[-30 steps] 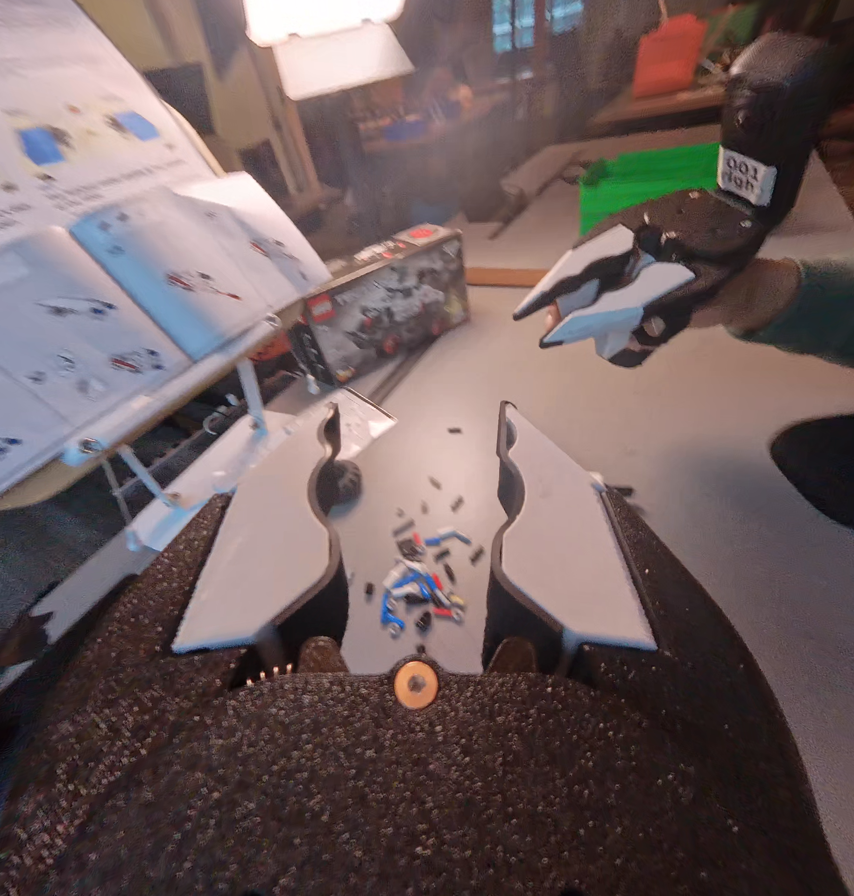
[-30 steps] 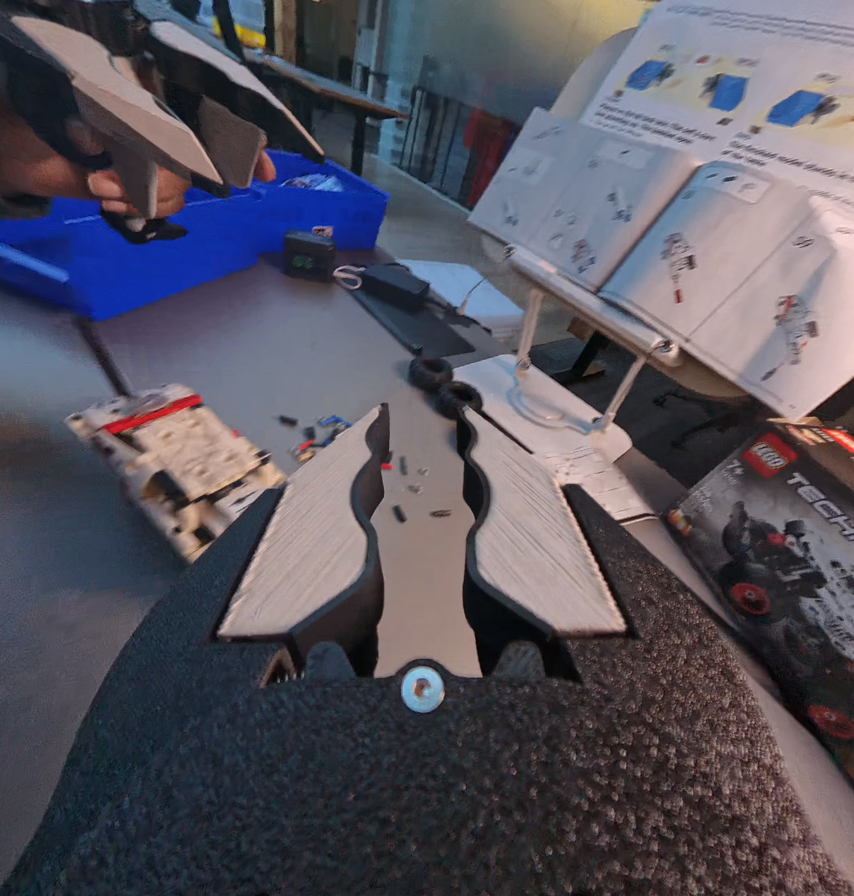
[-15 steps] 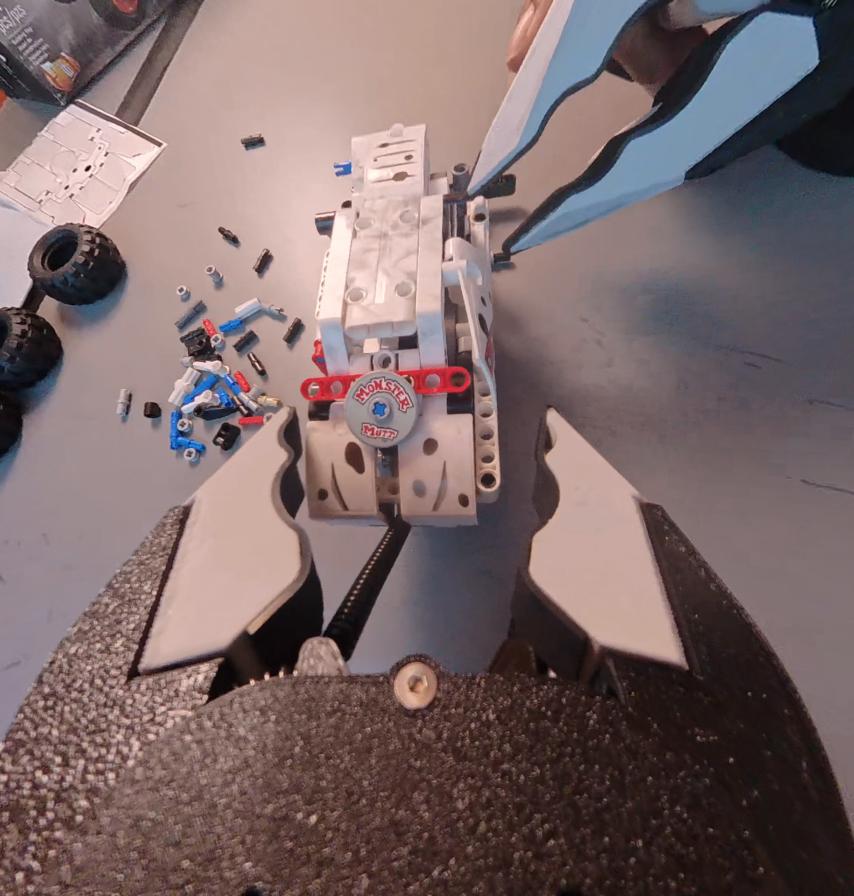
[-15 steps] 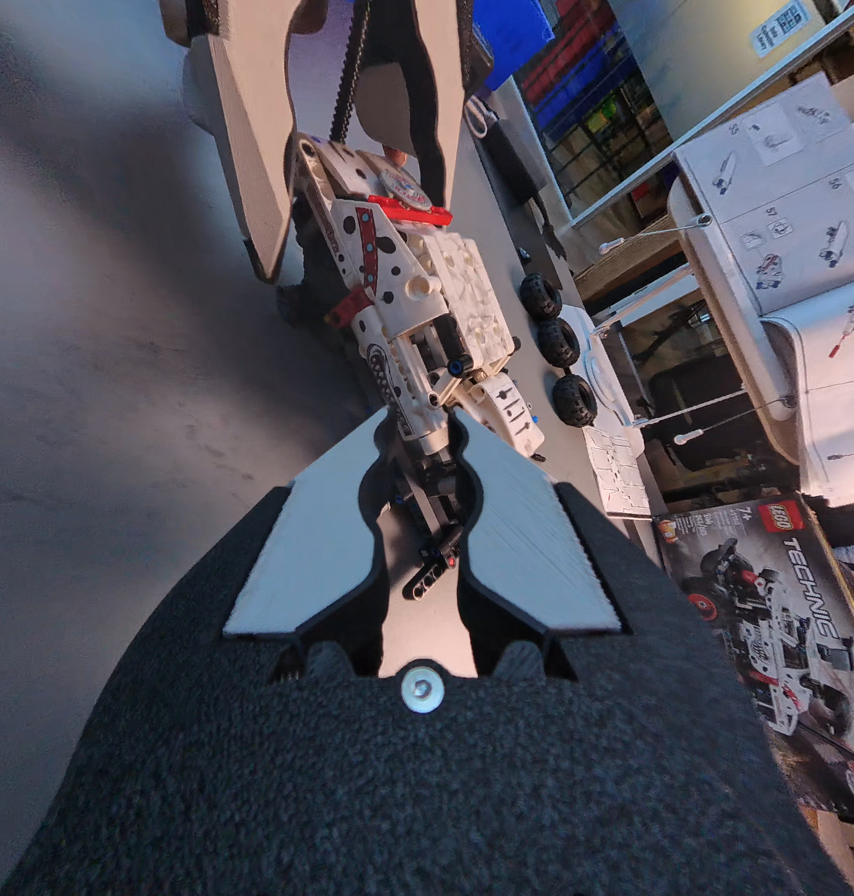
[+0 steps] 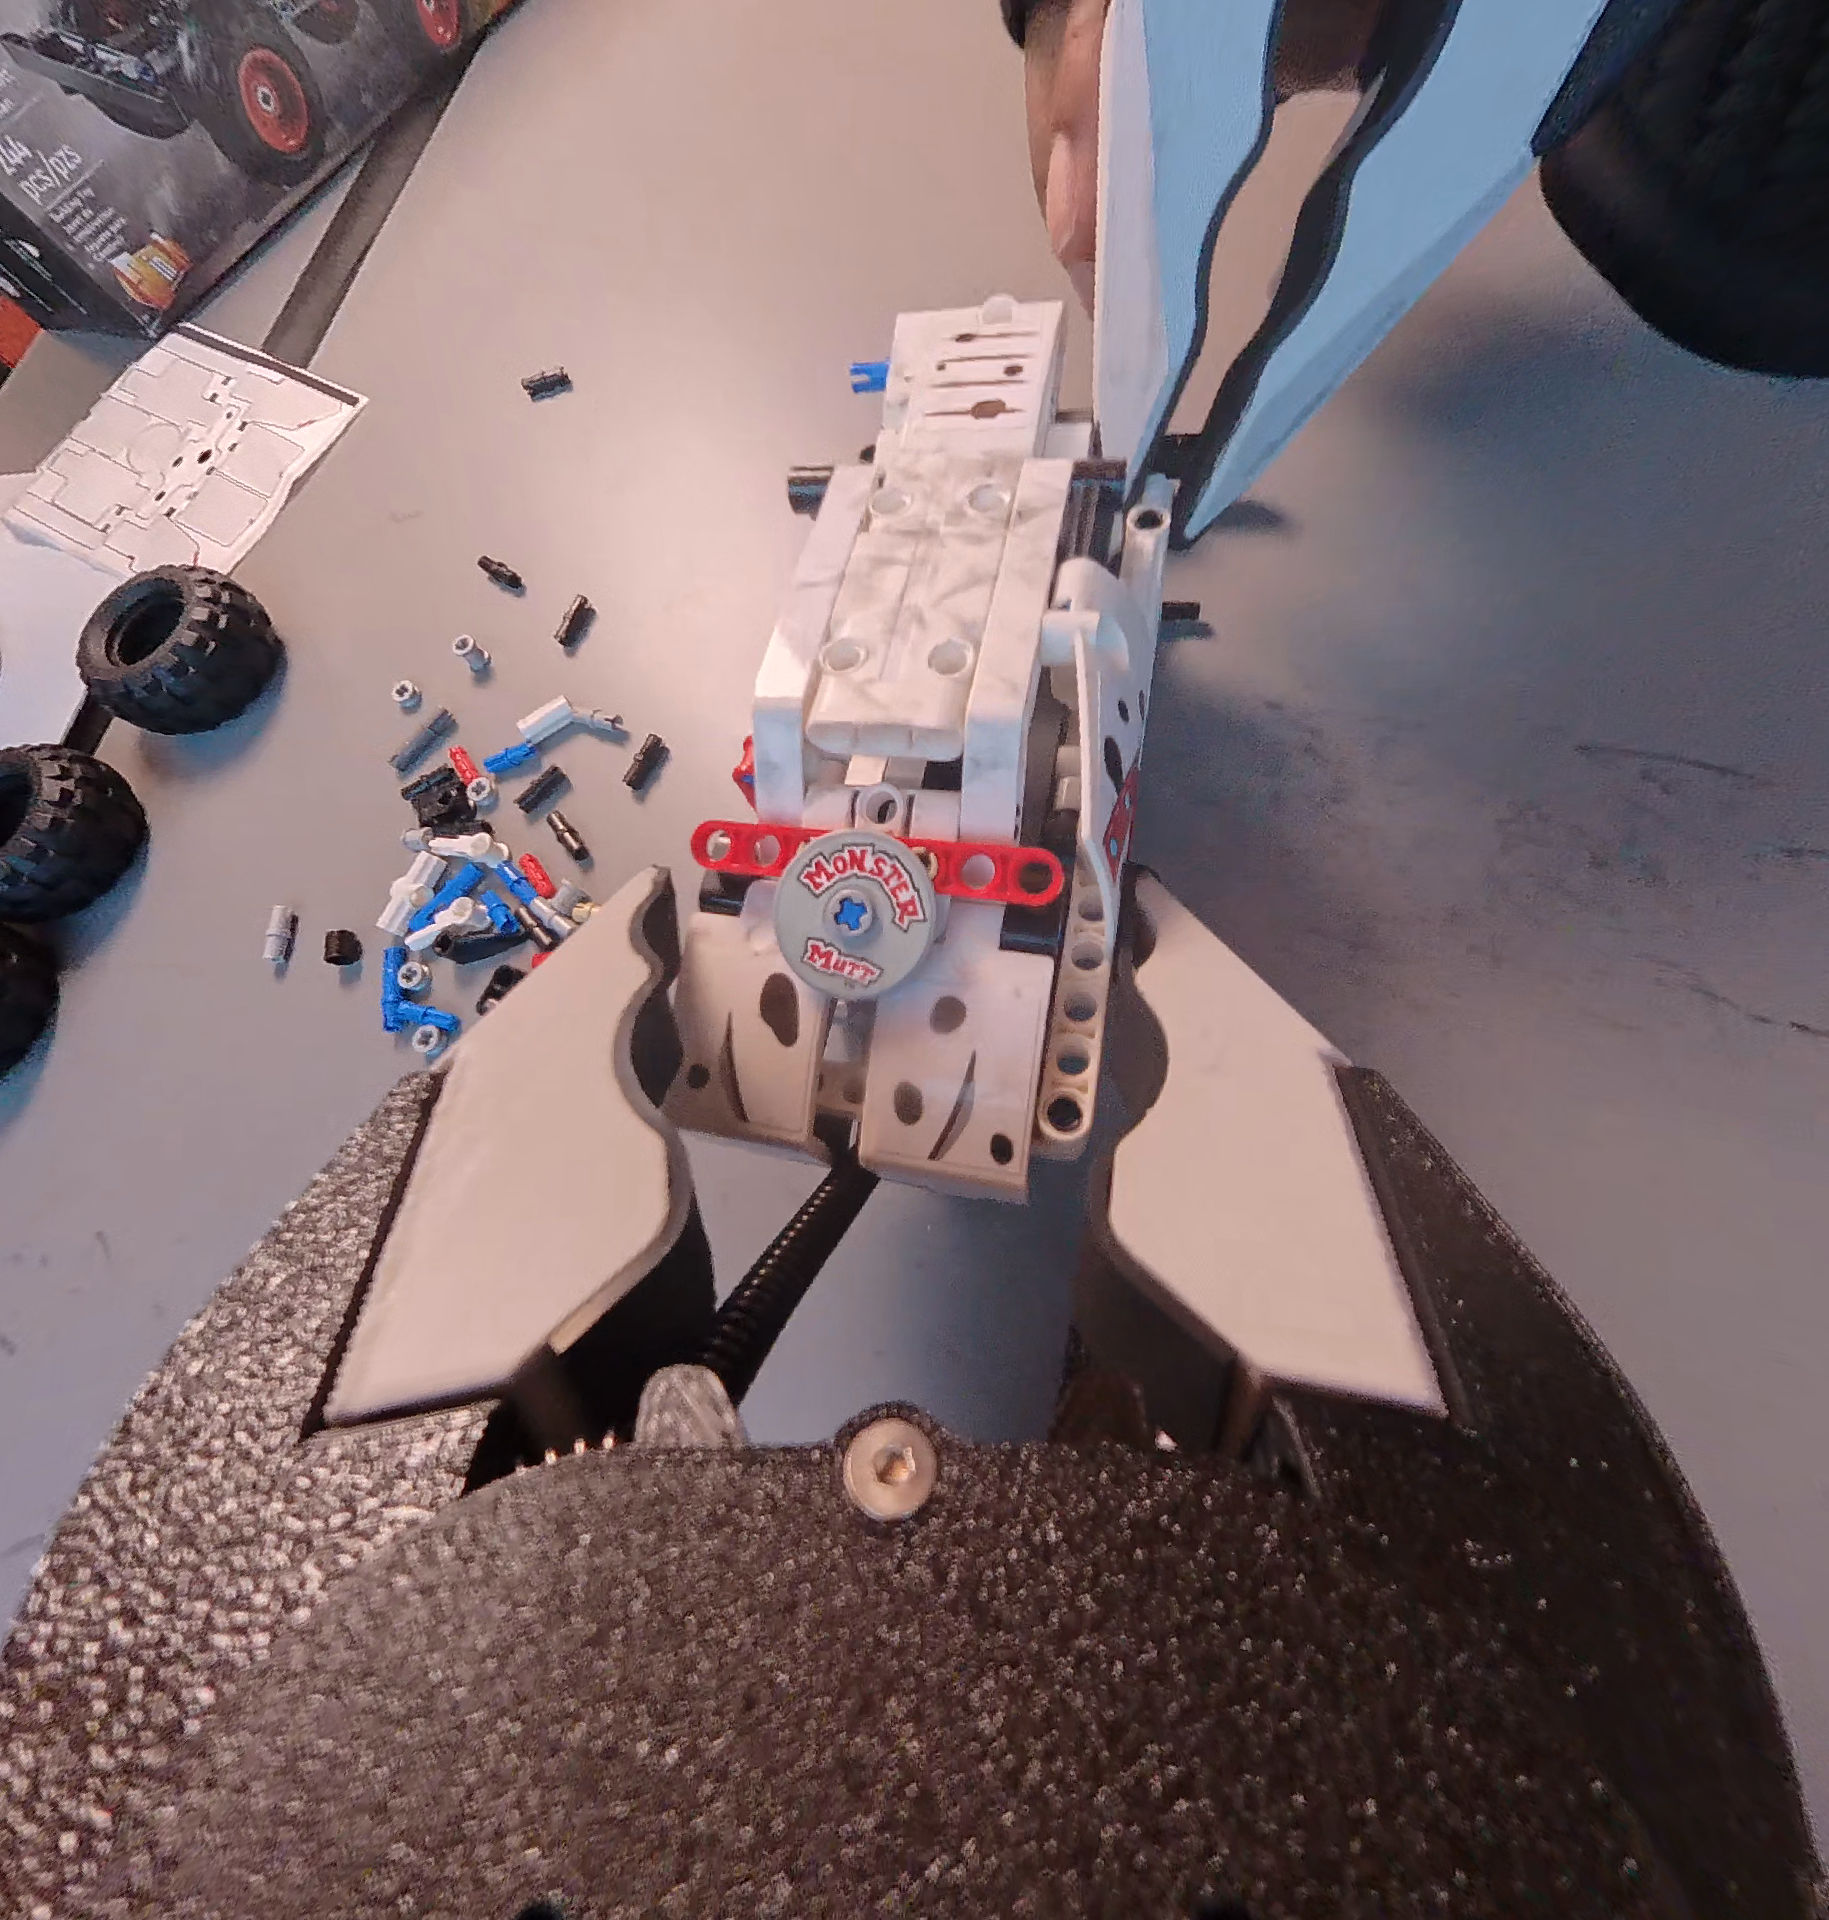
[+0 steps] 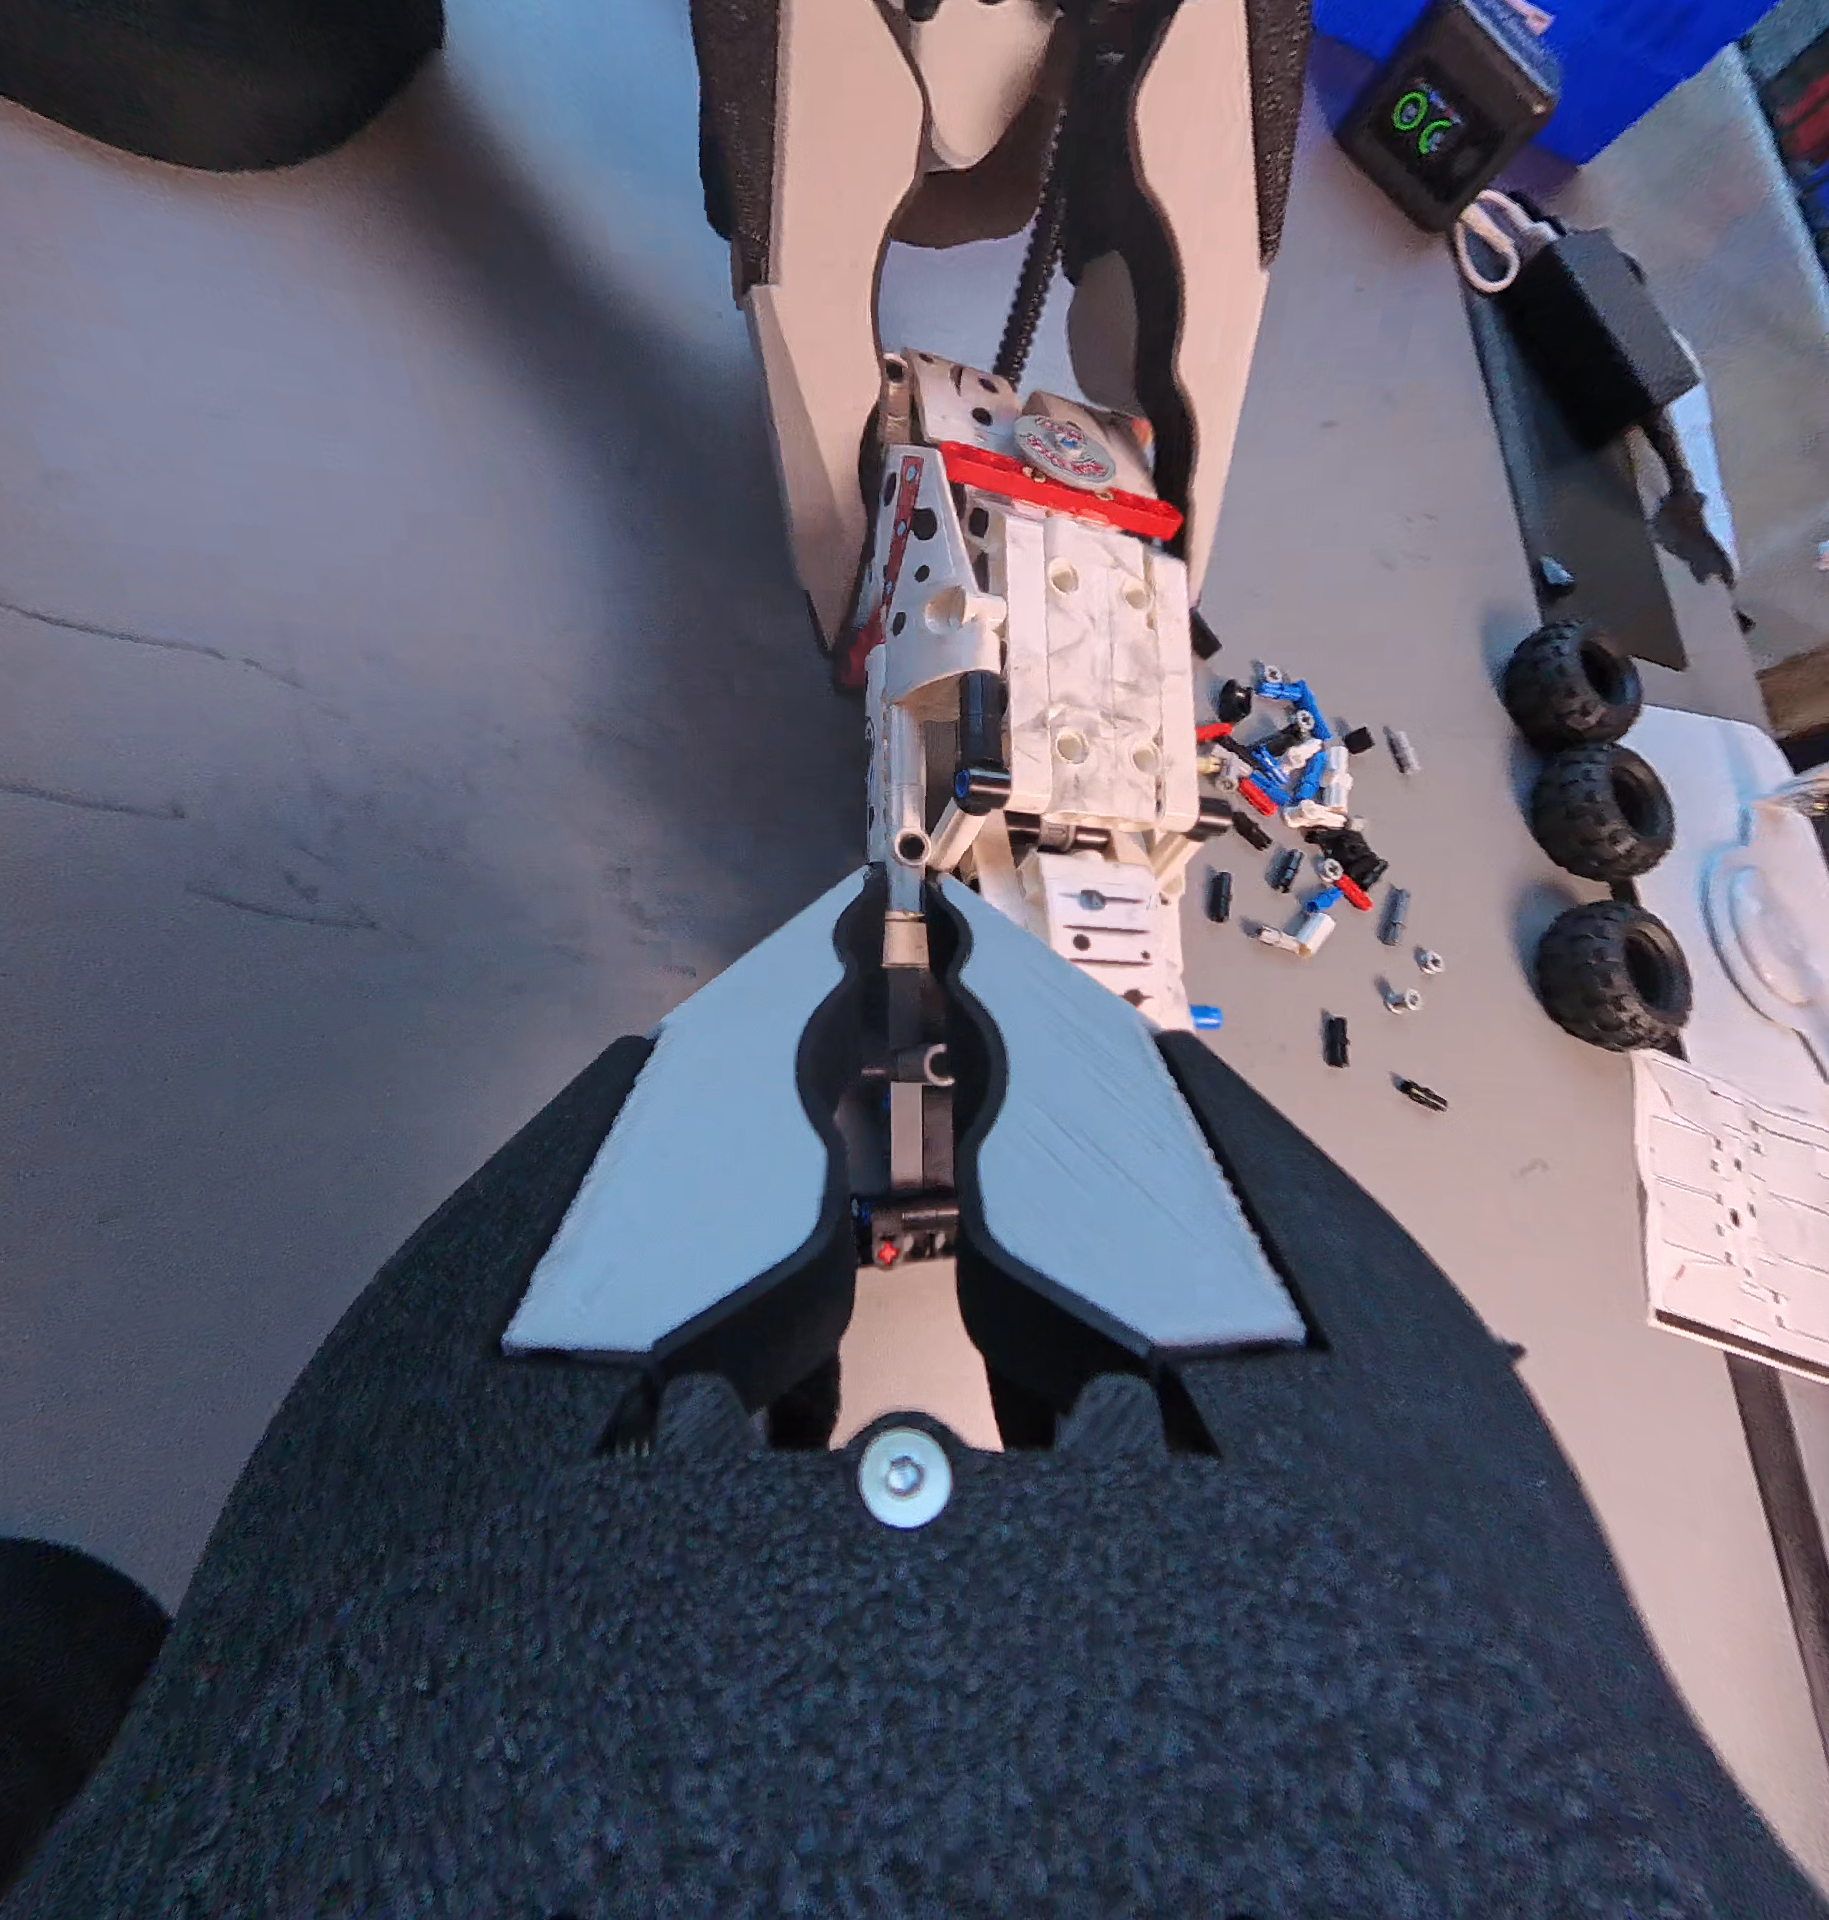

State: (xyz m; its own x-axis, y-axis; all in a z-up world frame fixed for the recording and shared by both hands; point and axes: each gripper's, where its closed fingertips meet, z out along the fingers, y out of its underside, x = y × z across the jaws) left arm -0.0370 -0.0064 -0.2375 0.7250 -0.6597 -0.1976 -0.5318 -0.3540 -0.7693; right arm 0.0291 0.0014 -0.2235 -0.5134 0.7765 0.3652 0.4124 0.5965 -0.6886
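Note:
A white brick truck model point(image 5: 920, 665) with black spots, a red beam and a round grey badge lies on the grey table point(image 5: 1512, 935). My left gripper point(image 5: 894, 894) has its fingers pressed against both sides of the model's badge end. My right gripper point(image 6: 902, 883) is shut on a thin grey and black beam point(image 6: 905, 935) sticking out of the model's point(image 6: 1086, 675) other end. The right gripper point(image 5: 1164, 499) also shows at the far end in the left wrist view. The left gripper point(image 6: 1003, 499) shows at the top of the right wrist view.
A pile of small blue, black, red and grey pins point(image 5: 474, 883) lies beside the model, also in the right wrist view point(image 6: 1294, 790). Beyond it are three black tyres point(image 6: 1601, 810), a sticker sheet point(image 5: 183, 447) and the kit box point(image 5: 162, 135). A black device with a lit display point(image 6: 1440, 114) is at the back. The gap from one gripper's tips to the other's is roughly 8 cm.
Both grippers came down from above the table to the model. The left narrowed onto the badge end. The right closed on the thin beam at the other end.

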